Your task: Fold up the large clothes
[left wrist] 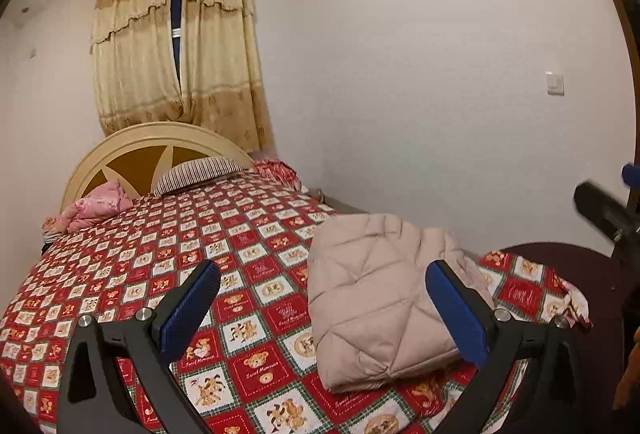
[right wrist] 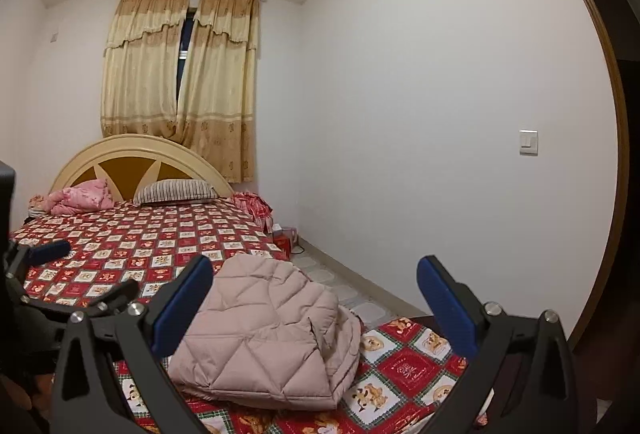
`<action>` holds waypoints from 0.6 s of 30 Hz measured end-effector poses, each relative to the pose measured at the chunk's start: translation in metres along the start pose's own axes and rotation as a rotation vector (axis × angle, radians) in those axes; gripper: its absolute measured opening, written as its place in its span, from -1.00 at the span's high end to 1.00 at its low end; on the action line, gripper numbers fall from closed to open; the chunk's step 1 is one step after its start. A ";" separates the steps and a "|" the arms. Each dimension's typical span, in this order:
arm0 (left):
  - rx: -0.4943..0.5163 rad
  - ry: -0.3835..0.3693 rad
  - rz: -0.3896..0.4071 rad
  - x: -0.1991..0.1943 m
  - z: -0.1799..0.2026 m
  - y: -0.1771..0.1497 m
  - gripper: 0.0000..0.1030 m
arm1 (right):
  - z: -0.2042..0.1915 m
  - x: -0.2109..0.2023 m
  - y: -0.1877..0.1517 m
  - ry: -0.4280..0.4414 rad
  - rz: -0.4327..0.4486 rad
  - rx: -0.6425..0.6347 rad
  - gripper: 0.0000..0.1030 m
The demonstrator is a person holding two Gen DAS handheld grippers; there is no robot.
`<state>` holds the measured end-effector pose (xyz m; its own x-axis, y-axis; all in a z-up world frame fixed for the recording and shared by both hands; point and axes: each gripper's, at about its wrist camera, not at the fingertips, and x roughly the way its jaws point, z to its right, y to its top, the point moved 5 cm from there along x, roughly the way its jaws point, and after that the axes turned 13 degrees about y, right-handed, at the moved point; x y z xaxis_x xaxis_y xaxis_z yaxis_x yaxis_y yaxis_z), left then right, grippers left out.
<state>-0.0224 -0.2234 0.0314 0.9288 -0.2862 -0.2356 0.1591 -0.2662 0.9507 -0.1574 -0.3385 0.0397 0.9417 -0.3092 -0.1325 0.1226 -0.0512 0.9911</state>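
1. Since the pink quilted jacket (left wrist: 384, 298) lies as a compact, thick packet on the near right corner of the bed (left wrist: 168, 254), the folding is judged to be at or close to its last step.
2. The left gripper (left wrist: 322, 308) is held above the bed with its blue fingers (left wrist: 192, 308) spread wide; nothing is gripped between them, and the jacket is seen just behind the right finger.
3. The right gripper (right wrist: 314, 304) is likewise held wide open and empty, its left finger (right wrist: 182, 308) in front of the jacket's near left edge; whether it touches the cloth cannot be told.
4. In the right wrist view, loose layers are seen bulging at the packet's right side, near the edge of the bed, so the fold is judged to be not quite tidy.
5. If the work is to be finished, a light pressing or tucking of that right edge is called for, with the packet steadied from the left so that it is not pushed off the bed.
6. Puffy padding of this kind may be expected to spring back, so slow, flat pressure is advised.
7. At the far end, a striped pillow (left wrist: 196, 174) and a pink bundle (left wrist: 96, 206) are left well apart from the jacket.
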 end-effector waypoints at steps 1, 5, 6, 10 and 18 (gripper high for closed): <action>0.000 0.000 0.002 0.000 0.000 0.001 -0.98 | 0.001 0.002 -0.001 0.002 -0.010 0.002 -1.00; 0.012 -0.002 -0.008 0.002 0.002 0.000 -0.98 | 0.005 0.006 -0.007 0.009 -0.036 0.038 -1.00; 0.012 -0.005 -0.014 0.002 0.002 -0.001 -0.98 | 0.007 0.006 -0.008 0.008 -0.040 0.048 -1.00; 0.010 -0.011 -0.035 0.005 0.001 -0.004 -0.98 | 0.009 0.006 -0.010 0.003 -0.050 0.064 -1.00; 0.014 -0.013 -0.047 0.006 0.002 -0.008 -0.98 | 0.005 0.005 -0.010 0.011 -0.058 0.063 -1.00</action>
<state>-0.0188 -0.2253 0.0222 0.9160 -0.2851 -0.2822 0.1972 -0.2924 0.9357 -0.1552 -0.3447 0.0291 0.9372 -0.2933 -0.1889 0.1571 -0.1287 0.9792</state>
